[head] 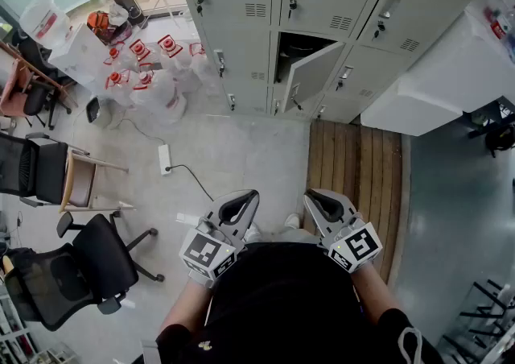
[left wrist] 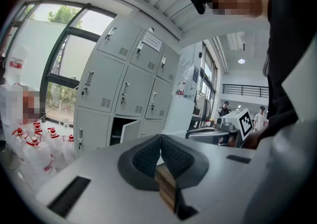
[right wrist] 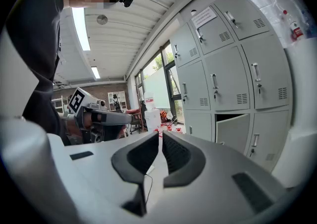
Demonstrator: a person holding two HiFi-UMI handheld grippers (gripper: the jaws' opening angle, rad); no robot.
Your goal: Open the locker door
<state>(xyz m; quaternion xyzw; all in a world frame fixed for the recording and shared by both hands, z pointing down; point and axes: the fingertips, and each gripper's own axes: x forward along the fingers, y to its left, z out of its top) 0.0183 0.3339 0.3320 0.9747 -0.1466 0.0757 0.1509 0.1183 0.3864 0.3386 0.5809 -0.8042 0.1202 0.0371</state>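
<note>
- Left hand-held gripper (head: 241,205) and right hand-held gripper (head: 320,203) are held low, side by side, aimed at the lockers (head: 241,0).
- Both have jaws closed, empty.
- Locker door (head: 310,74) hangs ajar, lower row, well apart.

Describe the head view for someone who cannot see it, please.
Seen from above, a person holds the left tongs and right tongs, both shut and empty, close to the body, facing grey lockers where one lower door stands ajar. Red-capped water jugs and black office chairs stand at the left.
</note>
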